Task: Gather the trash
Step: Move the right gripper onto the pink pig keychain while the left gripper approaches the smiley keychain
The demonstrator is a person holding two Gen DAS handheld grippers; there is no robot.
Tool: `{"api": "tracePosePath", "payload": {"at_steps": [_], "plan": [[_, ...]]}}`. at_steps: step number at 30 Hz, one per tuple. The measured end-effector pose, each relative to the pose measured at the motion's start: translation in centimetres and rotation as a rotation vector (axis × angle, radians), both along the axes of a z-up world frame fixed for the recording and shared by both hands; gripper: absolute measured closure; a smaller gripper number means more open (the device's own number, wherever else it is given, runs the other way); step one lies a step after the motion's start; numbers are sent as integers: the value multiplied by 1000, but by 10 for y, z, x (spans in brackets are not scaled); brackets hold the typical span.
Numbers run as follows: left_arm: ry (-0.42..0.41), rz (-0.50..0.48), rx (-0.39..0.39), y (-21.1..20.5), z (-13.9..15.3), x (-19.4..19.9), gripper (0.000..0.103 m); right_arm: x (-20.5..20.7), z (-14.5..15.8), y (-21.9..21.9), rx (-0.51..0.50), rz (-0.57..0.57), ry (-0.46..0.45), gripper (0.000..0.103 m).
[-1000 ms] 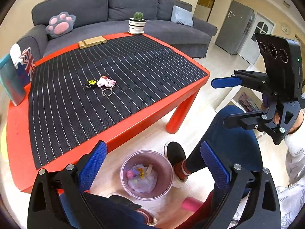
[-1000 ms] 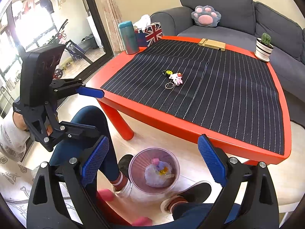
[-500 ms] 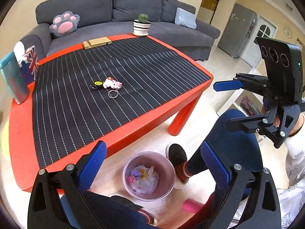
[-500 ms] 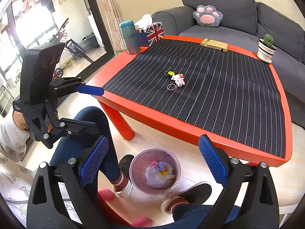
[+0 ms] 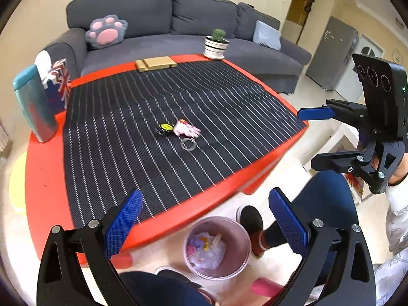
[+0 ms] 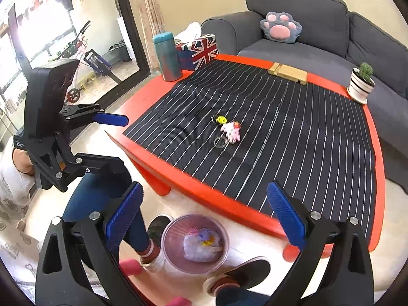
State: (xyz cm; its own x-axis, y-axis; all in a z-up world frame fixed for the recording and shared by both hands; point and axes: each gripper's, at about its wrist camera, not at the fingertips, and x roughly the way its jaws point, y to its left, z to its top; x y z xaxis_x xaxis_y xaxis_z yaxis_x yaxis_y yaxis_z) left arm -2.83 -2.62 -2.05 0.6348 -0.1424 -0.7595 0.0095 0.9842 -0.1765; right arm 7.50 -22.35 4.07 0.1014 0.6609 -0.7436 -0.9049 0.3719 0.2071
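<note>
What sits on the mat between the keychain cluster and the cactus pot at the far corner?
Nothing: the striped mat is bare between the keychain cluster and the cactus pot. The right wrist view shows it best; the left wrist view agrees.

Red table, black white-striped mat, grey sofa, pink bin

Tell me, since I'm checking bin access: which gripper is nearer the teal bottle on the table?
Left. The left gripper hovers over the table's near edge on the teal bottle's side; the right gripper is by the opposite corner, farther away.
</note>
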Motion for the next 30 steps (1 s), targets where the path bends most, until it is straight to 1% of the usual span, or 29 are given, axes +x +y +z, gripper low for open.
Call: {"api": "tracePosePath", "payload": {"at_steps": [6,11,20,22,30], "plan": [[-5,25,-12,17,0,10,8,21,3,34,-36,34,-33,7],[-5,37,-19,27,-3,15,8,38,-5,66,-88,68,-49,7],[8,54,-31,41,-12,20,8,65,-34,122,-183,119,-50,7],[8,59,-37,46,-14,21,8,69,-39,132,-195,129,-44,5],[17,71,-51,56,-22,23,8,85,-65,163,-270,162,-9,4]]}}
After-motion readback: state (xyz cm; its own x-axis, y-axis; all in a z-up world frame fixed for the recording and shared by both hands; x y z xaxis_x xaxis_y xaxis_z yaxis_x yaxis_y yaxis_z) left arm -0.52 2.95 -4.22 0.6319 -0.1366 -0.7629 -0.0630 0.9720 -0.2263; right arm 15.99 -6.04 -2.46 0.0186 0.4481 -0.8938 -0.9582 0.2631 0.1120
